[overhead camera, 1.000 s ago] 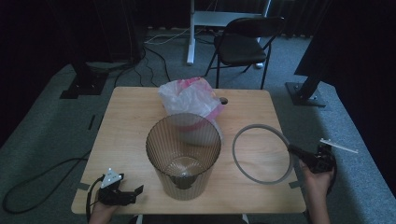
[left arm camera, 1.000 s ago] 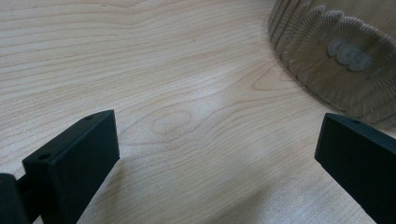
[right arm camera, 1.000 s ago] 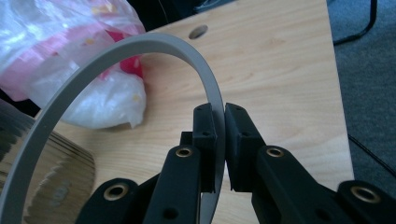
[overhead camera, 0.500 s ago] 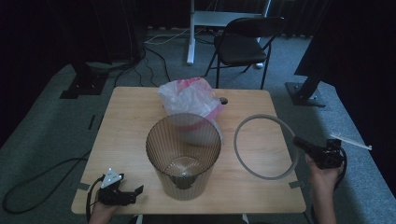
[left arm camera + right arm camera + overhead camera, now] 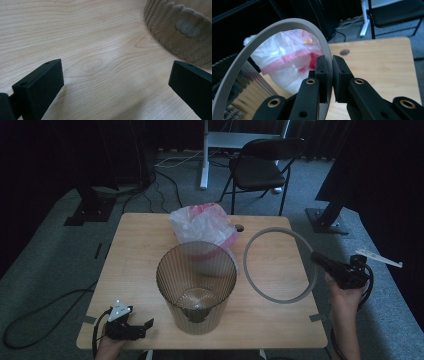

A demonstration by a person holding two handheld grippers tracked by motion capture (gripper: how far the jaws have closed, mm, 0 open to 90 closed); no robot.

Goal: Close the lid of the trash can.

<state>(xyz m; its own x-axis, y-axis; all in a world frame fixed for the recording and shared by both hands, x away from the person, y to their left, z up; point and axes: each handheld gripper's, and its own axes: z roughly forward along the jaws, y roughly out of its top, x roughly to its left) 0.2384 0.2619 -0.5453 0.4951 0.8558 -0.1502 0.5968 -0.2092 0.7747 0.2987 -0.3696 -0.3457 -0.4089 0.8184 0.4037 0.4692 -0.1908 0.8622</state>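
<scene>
The grey ring (image 5: 280, 265) was held off the wooden table (image 5: 145, 250) at its right side, tilted, its near edge pinched between the narrow-set jaws of the right gripper (image 5: 320, 260). In the right gripper view the ring (image 5: 274, 32) (a thin flat band) ran between the two black pads, which pressed on it from both sides. Through the hoop showed a white and pink plastic bag (image 5: 287, 62). The ribbed translucent bin (image 5: 196, 287) stood upright in the middle of the table, with the bag (image 5: 202, 225) just behind it. The left gripper (image 5: 142, 326) rested low at the table's near left corner, jaws spread wide with nothing between them, the bin (image 5: 180, 27) near.
</scene>
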